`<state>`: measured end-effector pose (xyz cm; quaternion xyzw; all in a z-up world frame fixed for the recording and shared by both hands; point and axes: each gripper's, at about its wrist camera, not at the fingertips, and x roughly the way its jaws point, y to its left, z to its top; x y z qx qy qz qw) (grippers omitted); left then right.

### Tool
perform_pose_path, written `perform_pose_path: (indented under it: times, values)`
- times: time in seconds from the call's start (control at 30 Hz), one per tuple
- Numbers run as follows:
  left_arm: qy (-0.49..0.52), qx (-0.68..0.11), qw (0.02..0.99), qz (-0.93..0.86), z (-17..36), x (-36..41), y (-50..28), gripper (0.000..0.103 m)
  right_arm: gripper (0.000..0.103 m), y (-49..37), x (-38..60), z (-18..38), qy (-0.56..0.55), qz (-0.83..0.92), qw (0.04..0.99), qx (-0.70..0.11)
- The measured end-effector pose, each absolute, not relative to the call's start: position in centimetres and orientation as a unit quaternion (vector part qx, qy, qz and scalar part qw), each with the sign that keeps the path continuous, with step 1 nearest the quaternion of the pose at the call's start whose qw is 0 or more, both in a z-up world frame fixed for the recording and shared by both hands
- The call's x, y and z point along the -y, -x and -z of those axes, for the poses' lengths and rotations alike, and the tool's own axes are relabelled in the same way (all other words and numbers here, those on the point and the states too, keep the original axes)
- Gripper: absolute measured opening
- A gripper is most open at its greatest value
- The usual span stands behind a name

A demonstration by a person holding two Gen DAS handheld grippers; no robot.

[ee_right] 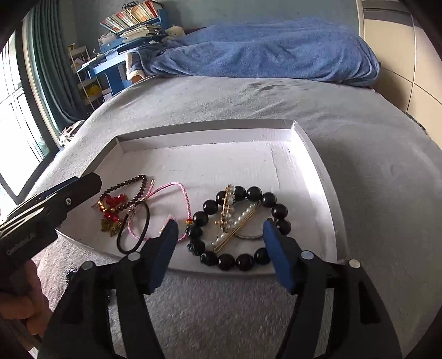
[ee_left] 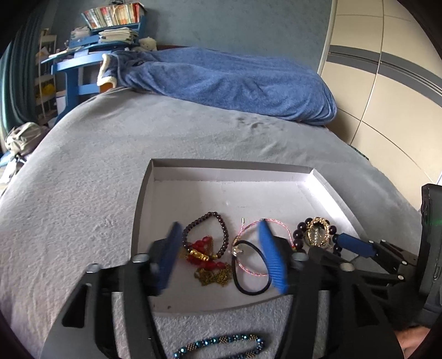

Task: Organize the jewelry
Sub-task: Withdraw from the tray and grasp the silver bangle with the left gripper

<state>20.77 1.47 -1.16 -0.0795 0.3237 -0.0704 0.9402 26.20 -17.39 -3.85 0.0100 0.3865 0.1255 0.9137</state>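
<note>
A shallow white tray (ee_right: pixel 317 154) lies on a grey bed cover (ee_left: pixel 83 171), with the jewelry gathered along its near edge.

Left to right in the tray: a dark brown bead bracelet (ee_left: pixel 223 232) loops over a red bead piece (ee_left: pixel 203 248) and a heap of gold chain (ee_left: pixel 215 276). Just beside these, a black elastic band (ee_left: pixel 250 290) overlaps a pink cord bracelet (ee_right: pixel 182 193). Further right, a bracelet of large black beads (ee_right: pixel 240 261) encircles two pearl-and-gold hair clips (ee_right: pixel 229 210).

Outside the tray, on the bed cover just in front of its near edge, lies a blue-and-gold beaded bracelet (ee_left: pixel 221 342).

Left tool (ee_left: pixel 221 256): fingers spread wide apart, holding nothing. It hovers over the near-left part of the tray, the brown bracelet, red beads, chain and elastic band showing between the two blue pads (ee_left: pixel 272 259).

Right tool (ee_right: pixel 218 243): likewise wide open and empty. It stands over the near edge of the tray, its pads flanking the black bead bracelet. Whether the pads touch the beads cannot be told.

At the far end of the bed lies a blue blanket (ee_right: pixel 262 49); to its left stands a blue shelf with books (ee_left: pixel 110 19).
</note>
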Motion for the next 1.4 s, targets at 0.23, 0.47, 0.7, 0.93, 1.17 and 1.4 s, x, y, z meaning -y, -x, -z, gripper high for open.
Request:
perform_pose_path:
  times: [0.23,0.47,0.7,0.93,1.17,1.4]
  values:
    - [0.076,-0.319,0.943,0.062,0.4,-1.7,-19.4,0.075,0.069,-24.9,17.7,3.4,-0.023,-0.128,0.917,-0.376]
    - [0.078,-0.316,0.944,0.051,-0.1,-2.2,-18.3,0.076,0.070,-23.4,19.5,2.5,-0.083,-0.145,0.915,-0.367]
    - [0.058,-0.312,0.947,0.047,-0.6,-2.1,-16.7,0.076,0.070,-22.2,21.6,2.3,-0.143,-0.155,0.905,-0.369]
    - [0.059,-0.324,0.944,0.028,-1.0,-4.1,-13.9,0.076,0.069,-20.8,21.3,2.0,-0.134,-0.158,0.909,-0.361]
    - [0.071,-0.363,0.929,0.009,0.1,-6.0,-11.3,0.076,0.069,-19.4,19.5,1.9,-0.096,-0.168,0.912,-0.361]
    - [0.063,-0.416,0.907,0.035,2.1,-4.5,-11.2,0.076,0.069,-19.1,18.6,3.0,-0.078,-0.169,0.905,-0.383]
